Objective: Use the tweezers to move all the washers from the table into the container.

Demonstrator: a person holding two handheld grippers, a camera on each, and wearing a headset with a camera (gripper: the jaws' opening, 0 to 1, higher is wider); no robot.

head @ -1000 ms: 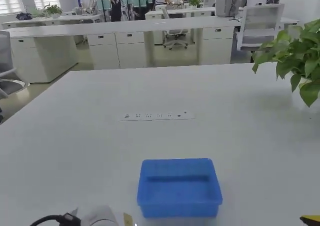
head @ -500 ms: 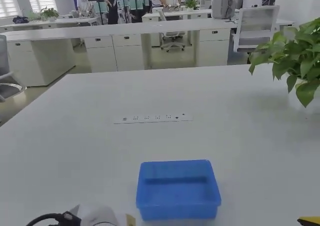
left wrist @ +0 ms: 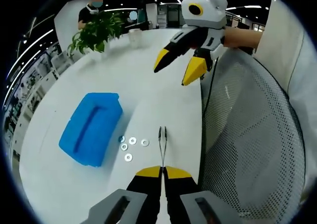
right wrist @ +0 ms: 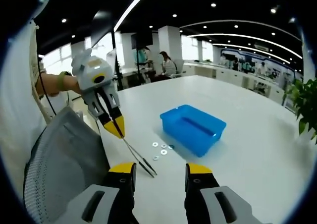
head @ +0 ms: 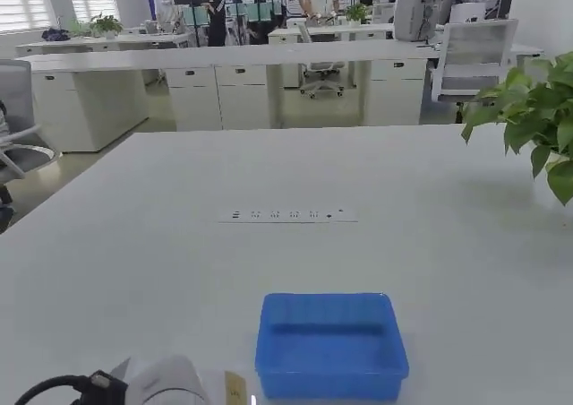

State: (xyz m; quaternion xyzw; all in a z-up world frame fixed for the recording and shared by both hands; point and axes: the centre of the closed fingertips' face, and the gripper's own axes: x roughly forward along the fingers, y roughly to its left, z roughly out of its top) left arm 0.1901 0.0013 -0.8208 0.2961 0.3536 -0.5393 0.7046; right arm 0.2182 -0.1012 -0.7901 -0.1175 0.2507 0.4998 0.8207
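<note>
Yellow-tipped left tongs (left wrist: 162, 170) are pressed together on the handle end of a pair of slim metal tweezers (left wrist: 162, 145), which point out ahead over the white worktop (left wrist: 163, 100). The tweezers' tips sit just beside a small cluster of washers (left wrist: 132, 144) lying loose on the worktop; whether the tips touch the surface cannot be told. The washers rest outside the blue container (left wrist: 91, 127), near one of its lower corners as the left gripper view frames it. The right tongs (right wrist: 159, 170) are spread wide and grip nothing. Seen from the left gripper view, they hang above the worktop's near edge, well apart from the washers, with their yellow tips angled down toward the surface. A mesh-backed chair (left wrist: 247, 135) stands against that near edge. A leafy green plant (head: 537, 123) sits at the right side of the worktop. A flush power strip (head: 286, 215) lies beyond the container in the head view.
</note>
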